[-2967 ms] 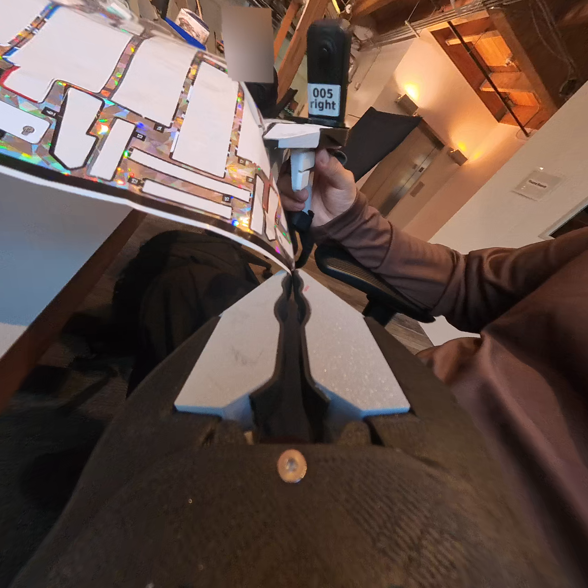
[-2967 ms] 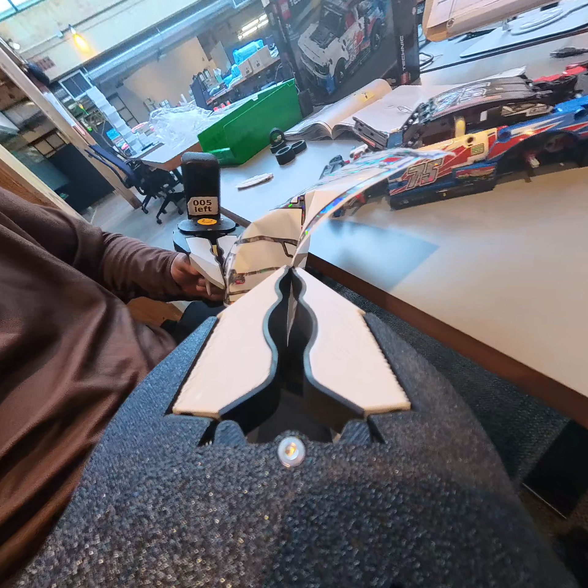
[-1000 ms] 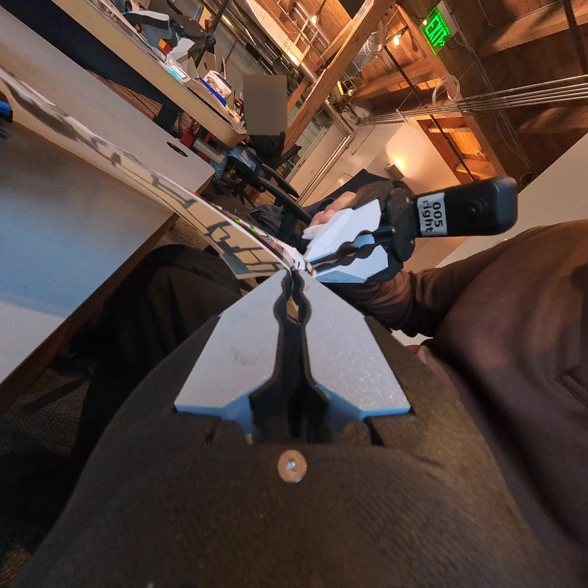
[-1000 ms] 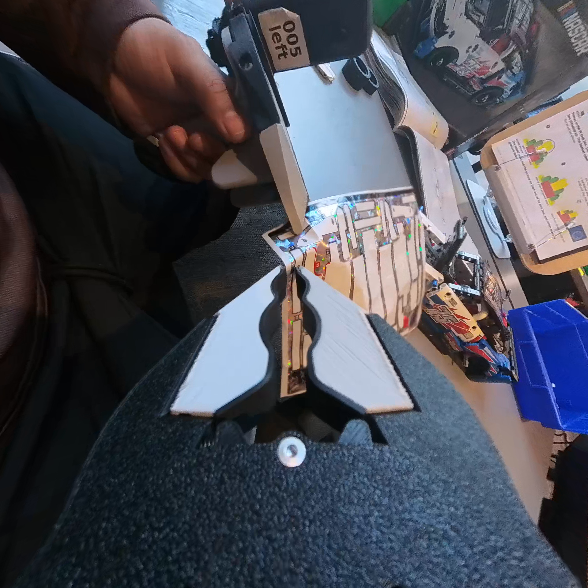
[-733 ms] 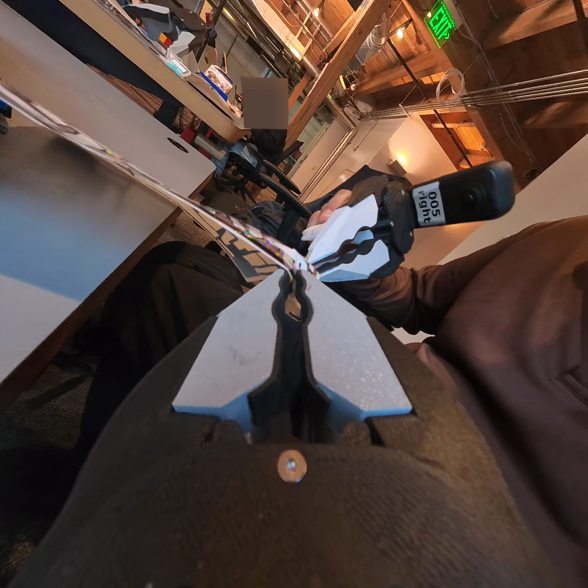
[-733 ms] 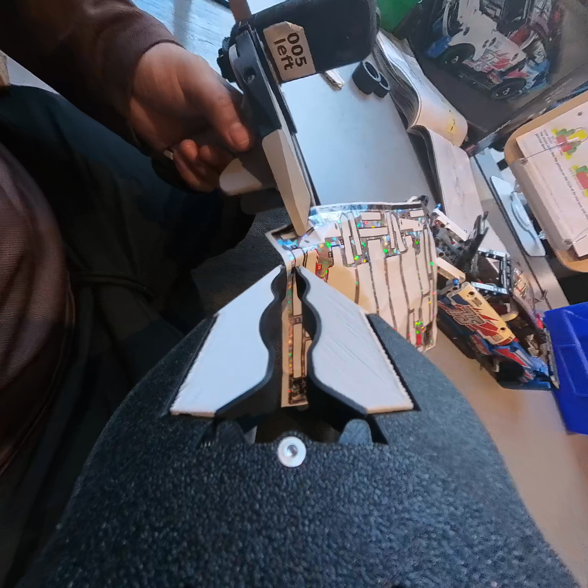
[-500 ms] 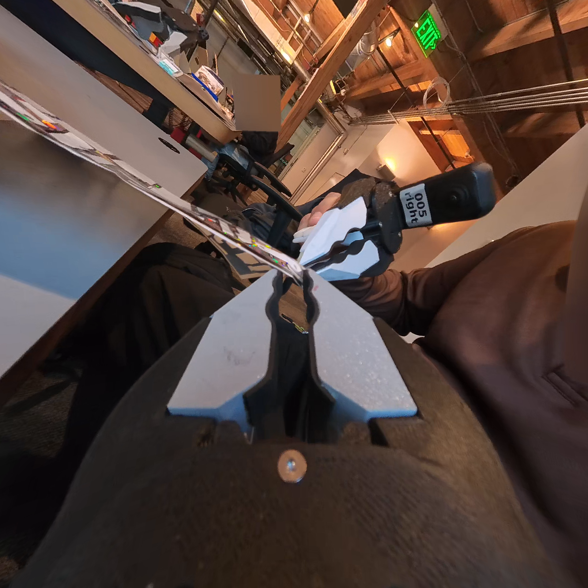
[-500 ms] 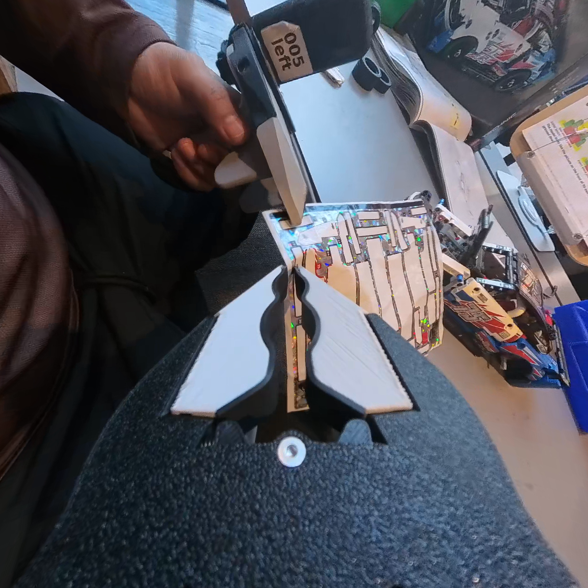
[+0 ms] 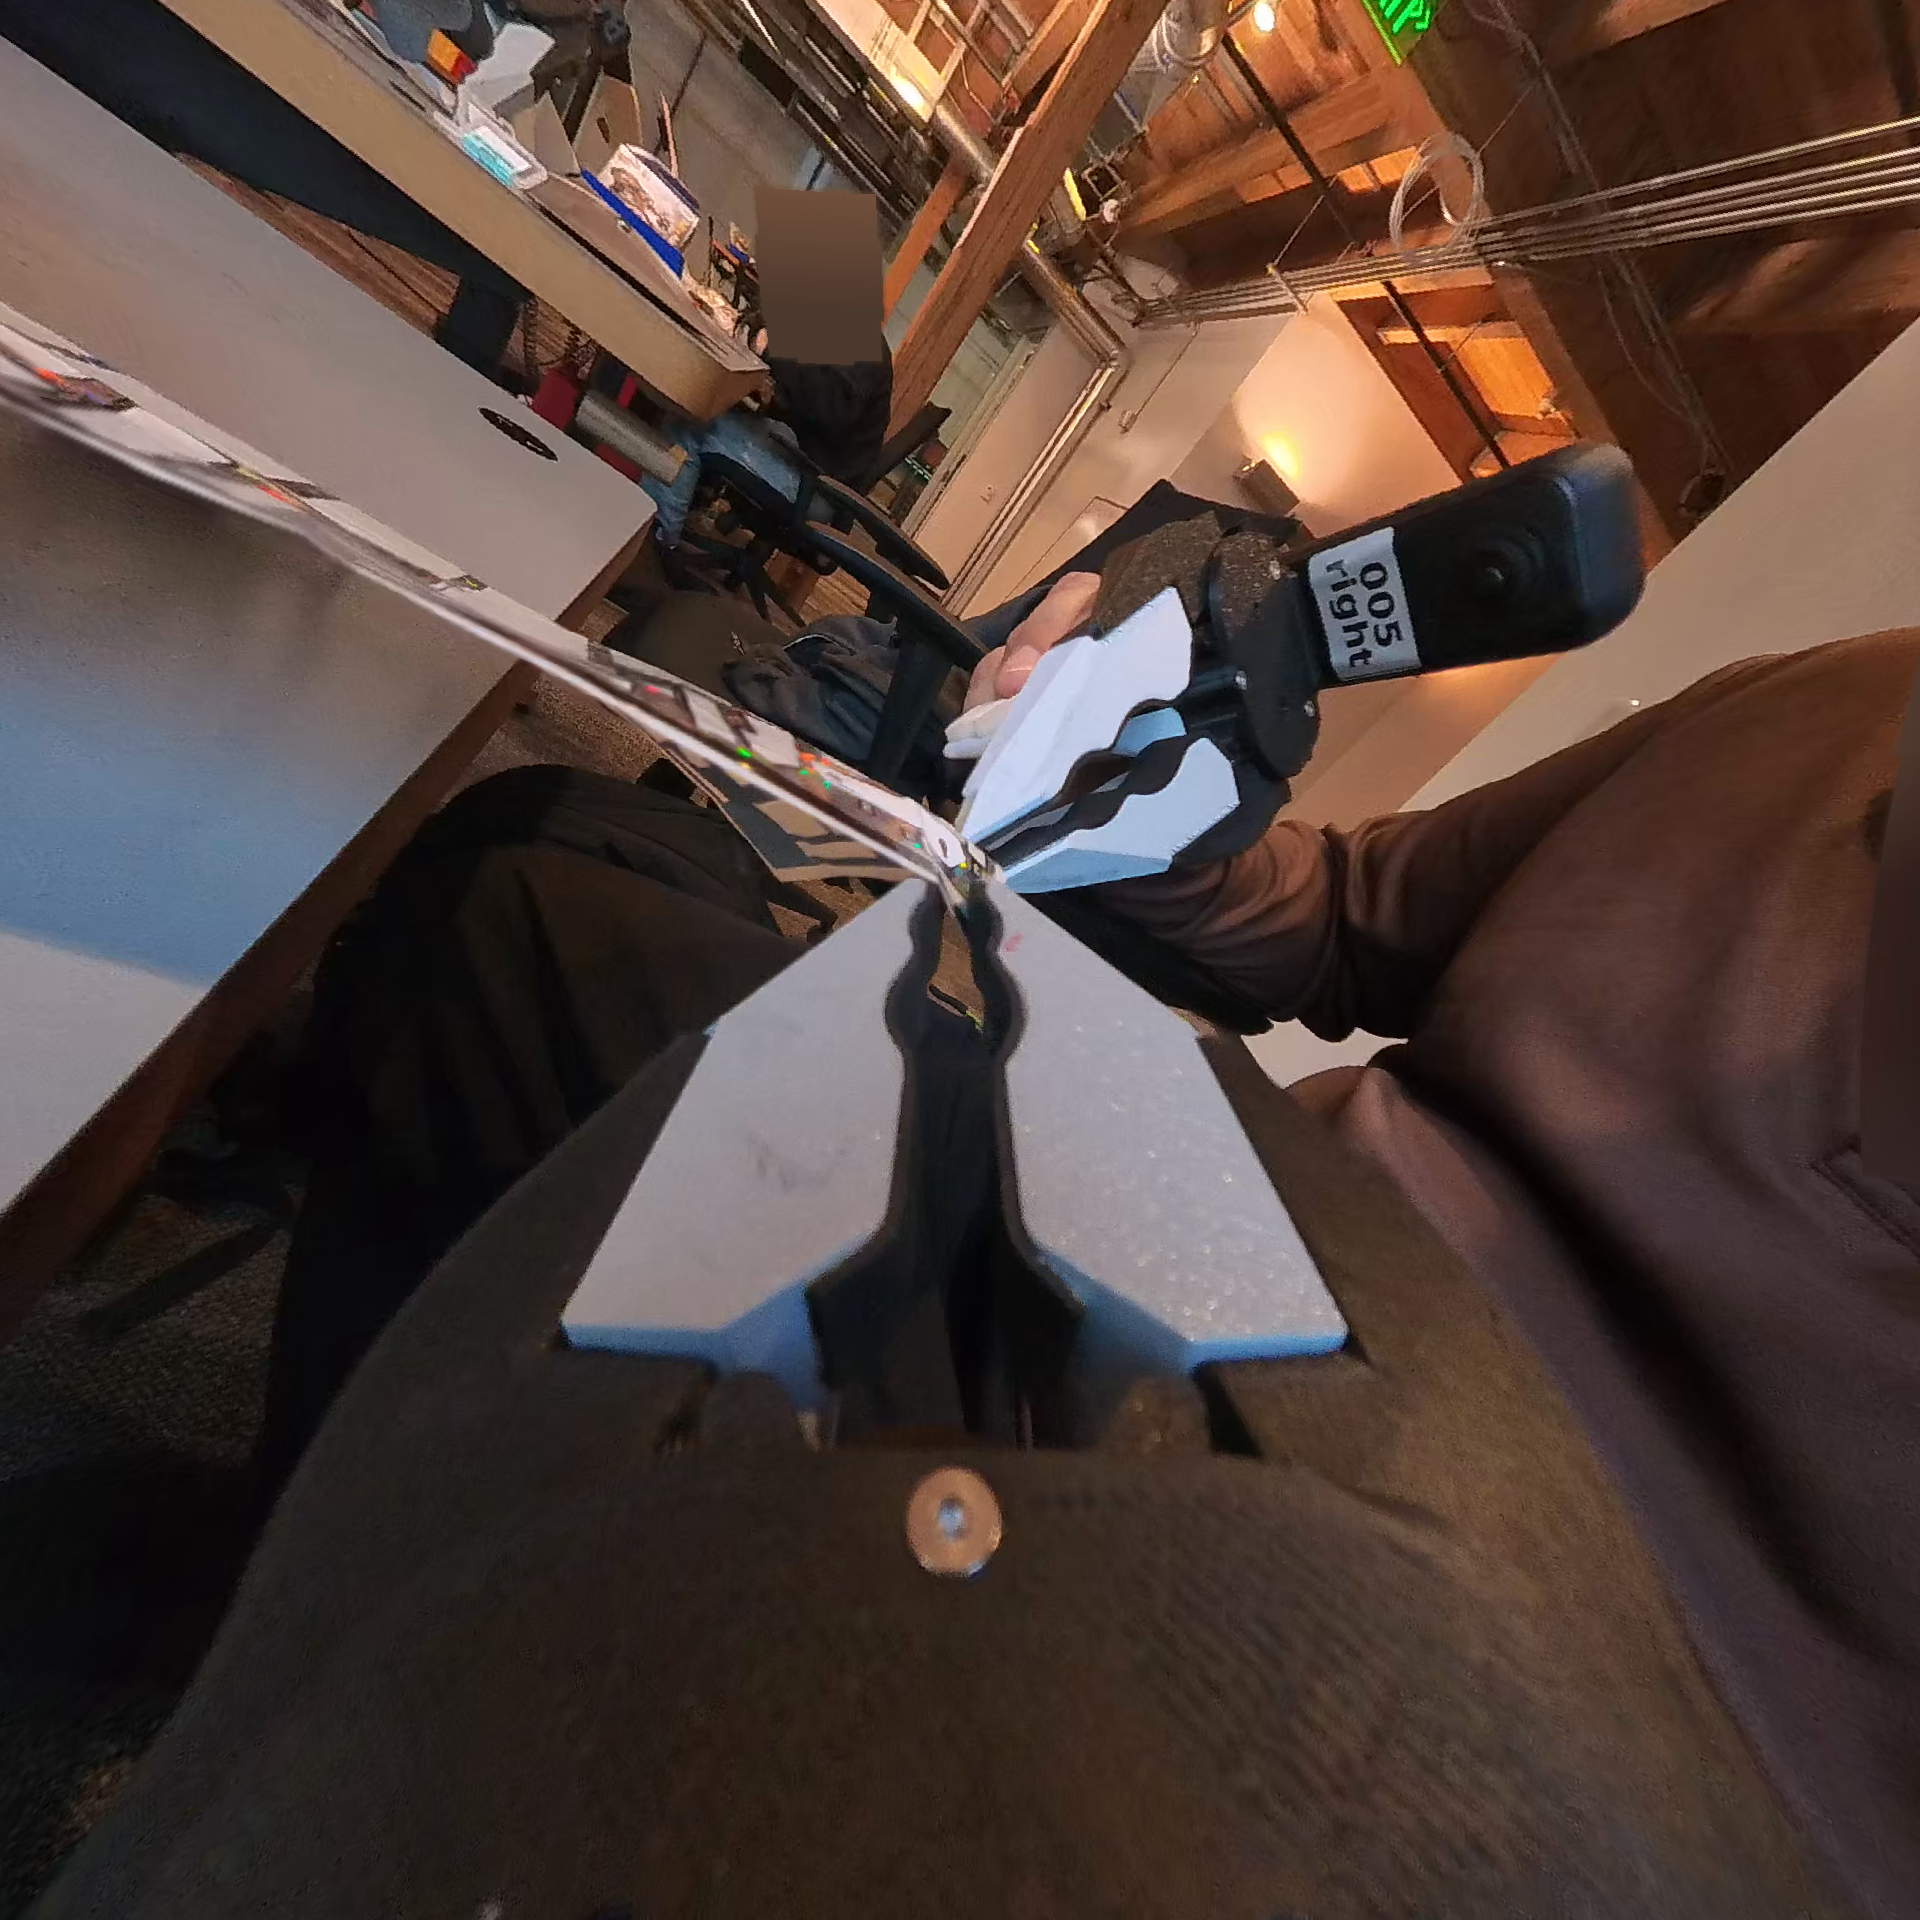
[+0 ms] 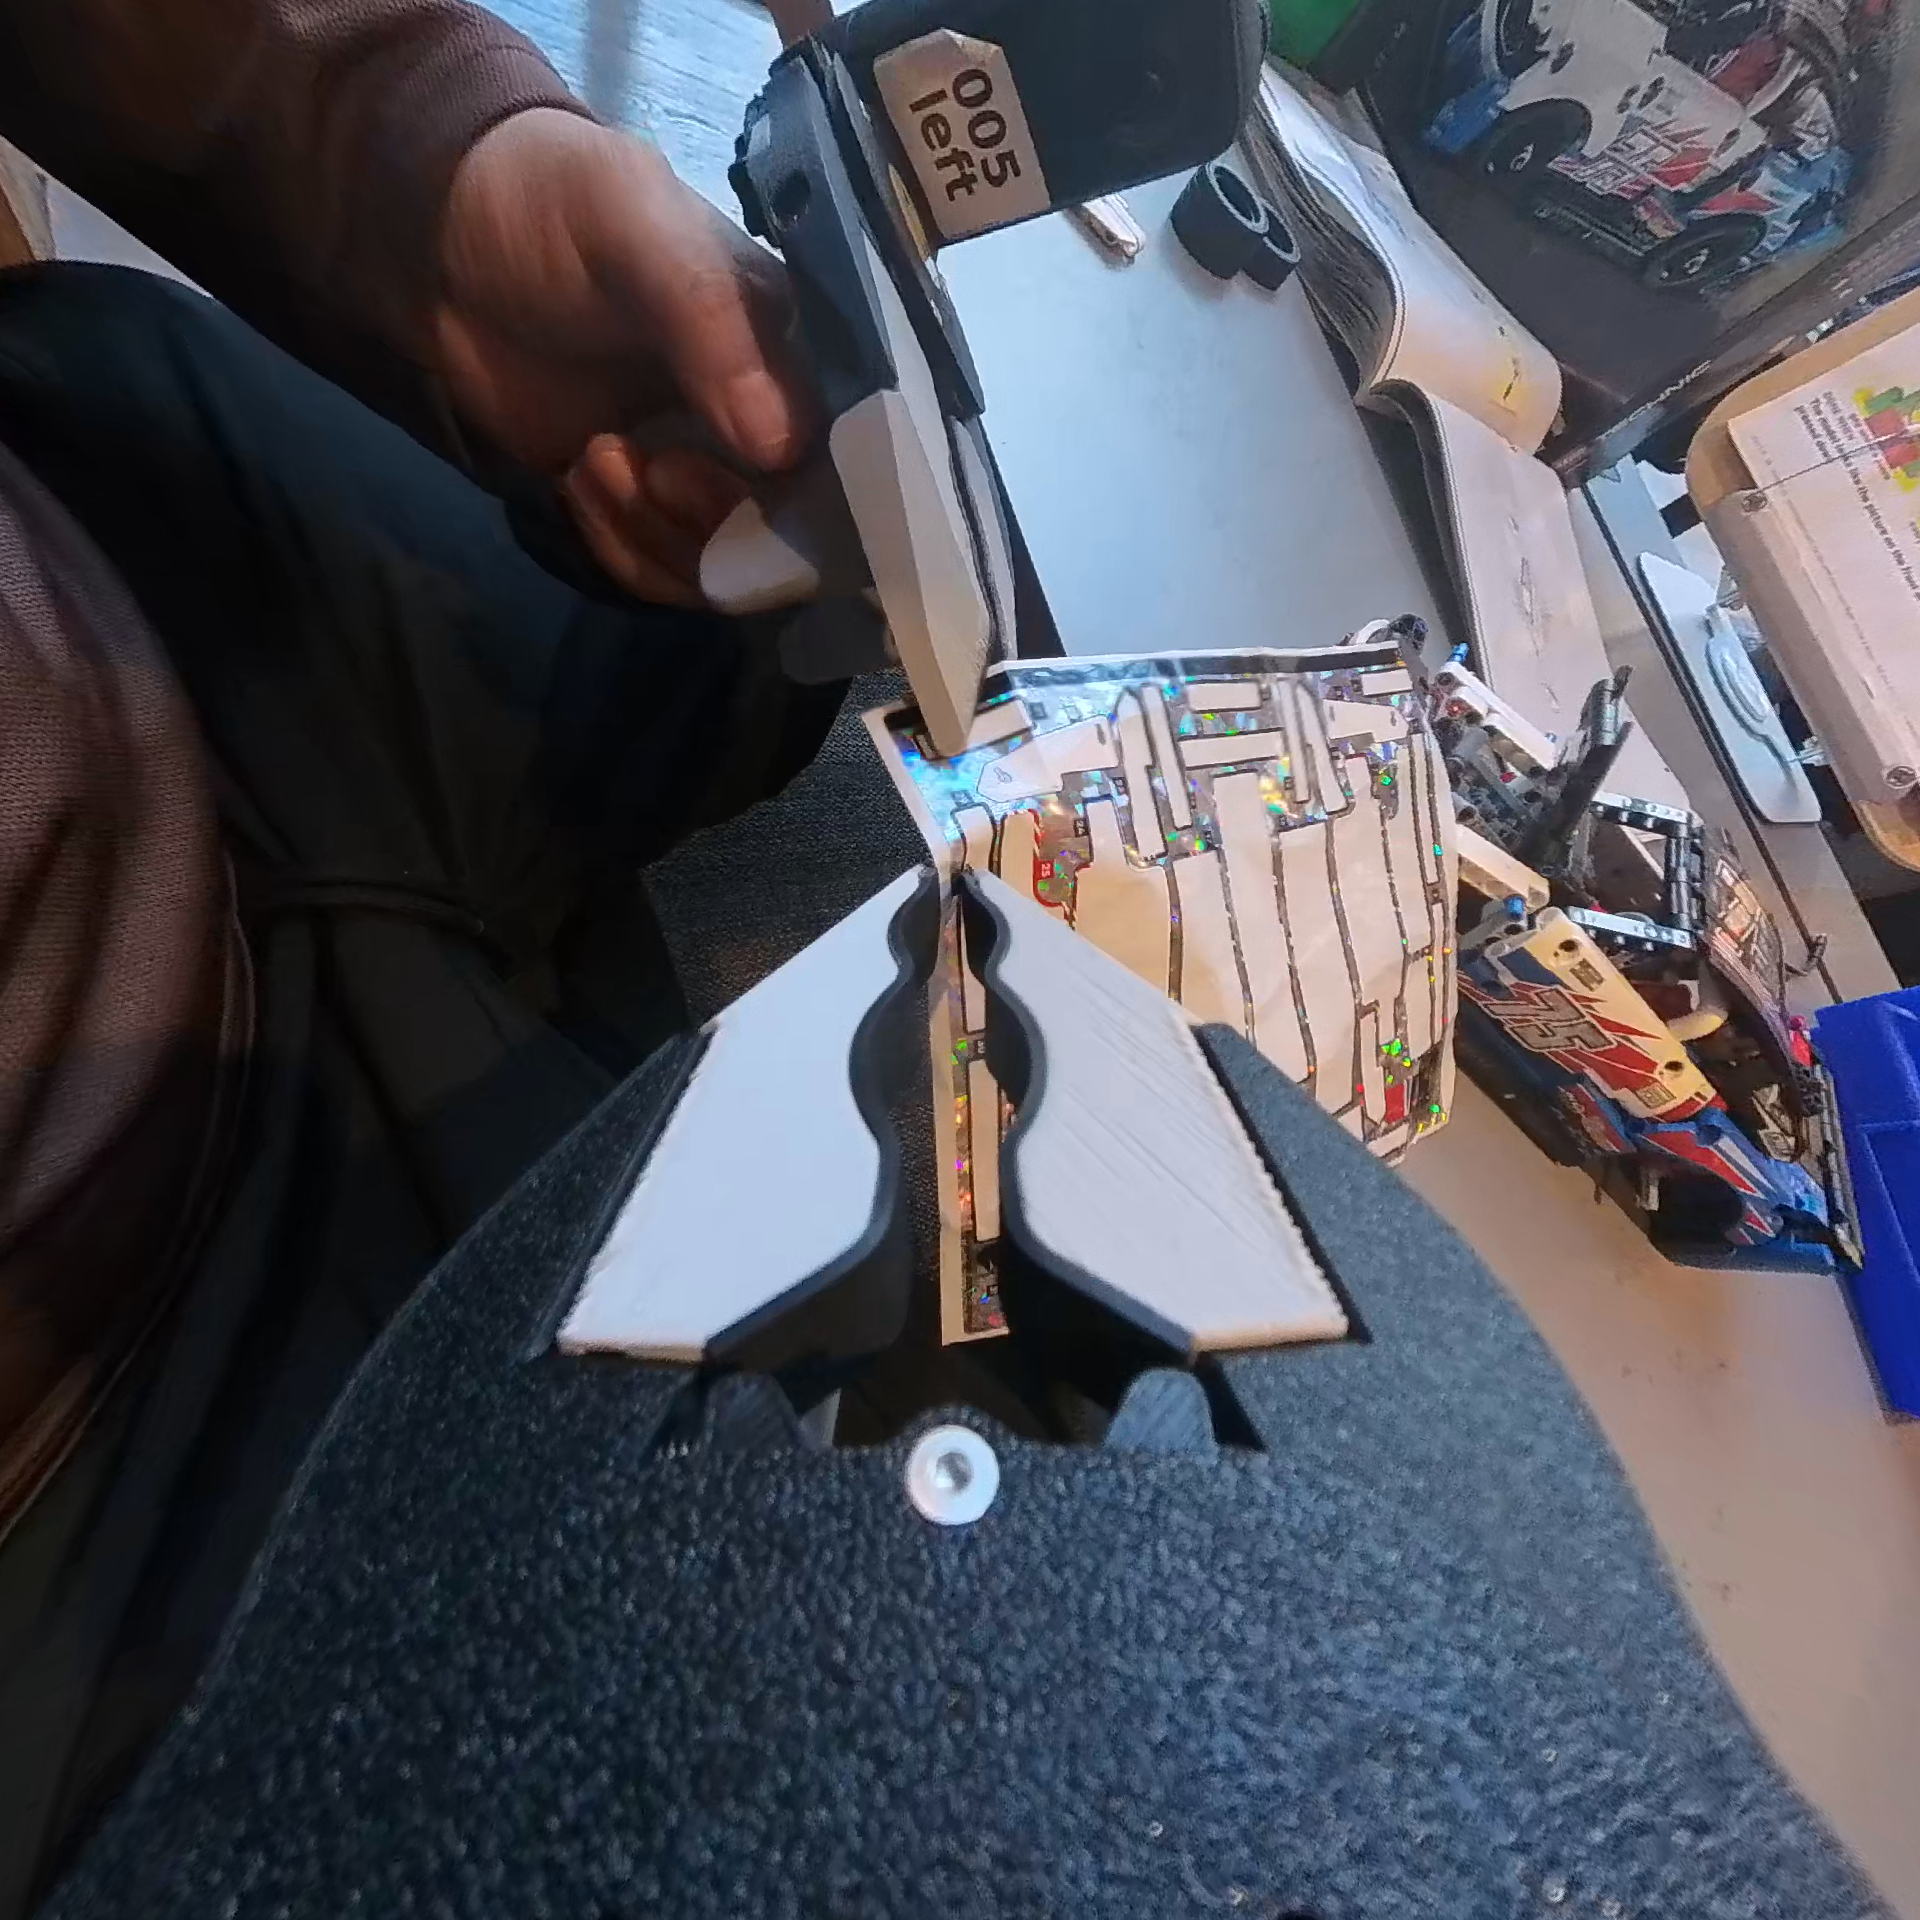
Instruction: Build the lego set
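Observation:
A holographic sticker sheet (image 10: 1247, 883) with white sticker outlines is held in the air over my lap, beside the table edge. My right gripper (image 10: 948, 878) is shut on the sheet's near edge, which runs down between the fingers. My left gripper (image 10: 956, 717) comes in from above with its tips at the sheet's top left corner. In the left wrist view the sheet (image 9: 790, 769) shows edge-on, and its corner lies between the tips of my left gripper (image 9: 951, 899), which stand slightly apart. The right gripper (image 9: 992, 862) pinches the sheet just beyond. The partly built red, white and blue Lego car (image 10: 1621, 1049) lies on the table.
On the grey table (image 10: 1143, 468) lie an open instruction book (image 10: 1455, 343), black tyres (image 10: 1236, 223), the set's box (image 10: 1662, 156) and a blue bin (image 10: 1870, 1143). The table edge (image 9: 468, 748) is to the left. An office chair (image 9: 862, 540) and a seated person are behind. The tips of both grippers are at nearly the same place.
The right gripper has turned and taken a deeper hold of the sheet. The left gripper's jaws, shut on the corner a second ago, have parted slightly. The sheet has swung flatter.

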A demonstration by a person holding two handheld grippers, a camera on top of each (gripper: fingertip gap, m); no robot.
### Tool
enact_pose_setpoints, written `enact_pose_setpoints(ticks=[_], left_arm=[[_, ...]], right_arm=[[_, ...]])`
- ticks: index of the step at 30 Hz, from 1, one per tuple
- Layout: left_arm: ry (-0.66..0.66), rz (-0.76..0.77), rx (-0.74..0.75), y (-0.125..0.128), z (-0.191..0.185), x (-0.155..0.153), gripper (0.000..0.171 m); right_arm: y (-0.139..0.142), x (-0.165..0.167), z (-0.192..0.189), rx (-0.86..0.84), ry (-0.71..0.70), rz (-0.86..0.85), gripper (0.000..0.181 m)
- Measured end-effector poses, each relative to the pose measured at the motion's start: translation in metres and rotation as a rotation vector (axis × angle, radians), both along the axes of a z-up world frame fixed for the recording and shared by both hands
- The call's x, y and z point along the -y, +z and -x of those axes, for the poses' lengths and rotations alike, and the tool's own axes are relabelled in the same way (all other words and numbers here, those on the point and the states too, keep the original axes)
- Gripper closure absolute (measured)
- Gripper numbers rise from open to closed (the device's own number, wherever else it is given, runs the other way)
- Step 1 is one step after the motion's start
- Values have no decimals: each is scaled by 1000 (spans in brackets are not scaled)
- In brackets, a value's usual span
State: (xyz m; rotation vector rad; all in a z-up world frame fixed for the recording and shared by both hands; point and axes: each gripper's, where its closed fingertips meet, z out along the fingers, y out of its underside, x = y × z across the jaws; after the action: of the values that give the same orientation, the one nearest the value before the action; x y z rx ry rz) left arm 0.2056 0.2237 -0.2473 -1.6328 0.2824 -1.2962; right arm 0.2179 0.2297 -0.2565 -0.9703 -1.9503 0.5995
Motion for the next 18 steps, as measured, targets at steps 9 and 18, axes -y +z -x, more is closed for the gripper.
enact_pose_setpoints(ticks=[9,18], left_arm=[[-1,3,-16,-3,0,0,171],[-10,-4,-2,0,0,2,171]], right_arm=[[-2,3,0,7,17,2,177],[7,13,-4,-9,82,200,173]])
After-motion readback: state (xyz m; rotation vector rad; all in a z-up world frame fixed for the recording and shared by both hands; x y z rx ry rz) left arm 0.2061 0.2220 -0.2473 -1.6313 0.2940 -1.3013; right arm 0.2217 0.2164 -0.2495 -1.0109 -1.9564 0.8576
